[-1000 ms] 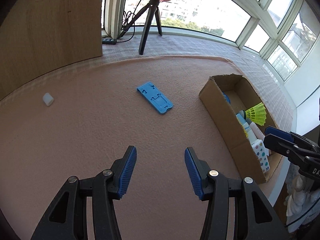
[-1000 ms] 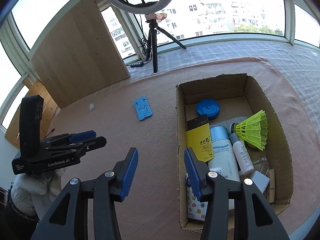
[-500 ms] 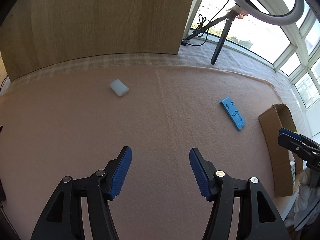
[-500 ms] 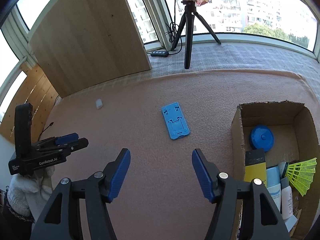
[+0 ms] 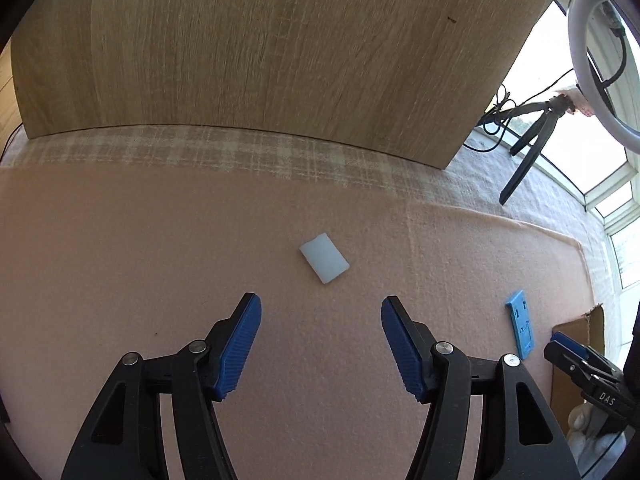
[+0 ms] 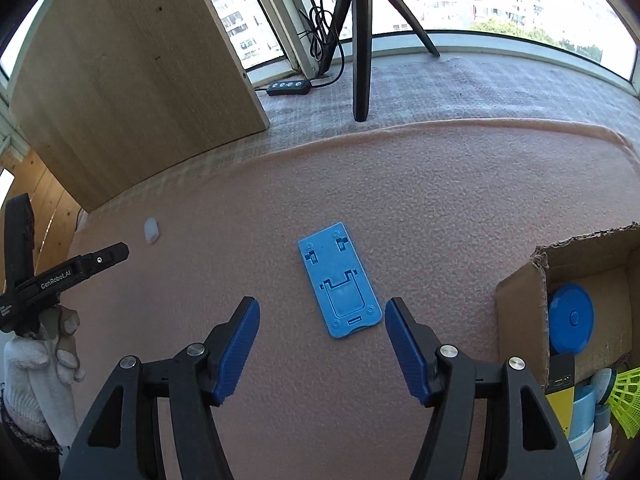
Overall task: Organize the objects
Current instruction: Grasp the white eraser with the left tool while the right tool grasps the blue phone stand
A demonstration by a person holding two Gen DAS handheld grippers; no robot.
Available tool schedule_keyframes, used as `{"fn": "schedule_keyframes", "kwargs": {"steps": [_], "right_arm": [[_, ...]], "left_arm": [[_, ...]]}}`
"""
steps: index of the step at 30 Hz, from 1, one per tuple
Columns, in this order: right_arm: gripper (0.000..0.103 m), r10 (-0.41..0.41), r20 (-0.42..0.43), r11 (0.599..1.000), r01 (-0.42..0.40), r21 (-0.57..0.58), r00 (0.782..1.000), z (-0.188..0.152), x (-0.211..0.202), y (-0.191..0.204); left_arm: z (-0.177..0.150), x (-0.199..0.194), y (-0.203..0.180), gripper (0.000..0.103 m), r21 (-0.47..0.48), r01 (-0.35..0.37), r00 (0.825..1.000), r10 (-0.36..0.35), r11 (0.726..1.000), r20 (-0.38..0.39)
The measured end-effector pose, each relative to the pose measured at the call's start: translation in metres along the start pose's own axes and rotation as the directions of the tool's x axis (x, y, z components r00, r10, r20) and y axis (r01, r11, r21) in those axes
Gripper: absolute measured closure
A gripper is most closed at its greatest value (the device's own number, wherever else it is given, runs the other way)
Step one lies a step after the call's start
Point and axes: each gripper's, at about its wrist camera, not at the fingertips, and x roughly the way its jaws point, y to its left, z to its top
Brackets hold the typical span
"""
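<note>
A small white block lies on the pink mat just ahead of my left gripper, which is open and empty above the mat. A flat blue phone stand lies ahead of my right gripper, its near end between the open fingertips in this view, untouched. The right wrist view also shows the white block at far left, with the left gripper near it. The blue stand and the right gripper appear at the right edge of the left wrist view.
A cardboard box at the right holds a blue disc, a yellow shuttlecock and several bottles. A wooden board leans at the back left. A tripod and a power strip stand behind the mat. A white-gloved hand holds the left gripper.
Both grippers swung left and lower and opened wider. The white block came in front of the left gripper, the blue stand in front of the right one, and the box slid to the right edge.
</note>
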Motion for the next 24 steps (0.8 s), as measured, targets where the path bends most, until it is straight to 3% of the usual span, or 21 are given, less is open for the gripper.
{"fn": "schedule_keyframes", "kwargs": {"steps": [7,21,24], "right_arm": [[0.042,-0.033,-0.025,0.999,0.033,0.004,0.999,0.012,0.022,-0.005],[0.041,-0.067,-0.047,0.997,0.065,-0.045,0.997,0.022,0.042,-0.005],[0.039,-0.088,-0.046,0.994,0.084,-0.076,0.995,0.024,0.045,-0.001]], "left_arm": [[0.023,0.031,-0.001,0.037,-0.04,-0.024,0.999,0.023,0.999,-0.025],[0.03,0.053,-0.031,0.038,0.102,-0.166,0.986,0.167,0.981,-0.006],[0.03,0.056,-0.038,0.045,0.136,-0.192,0.981,0.193,0.972,0.007]]}}
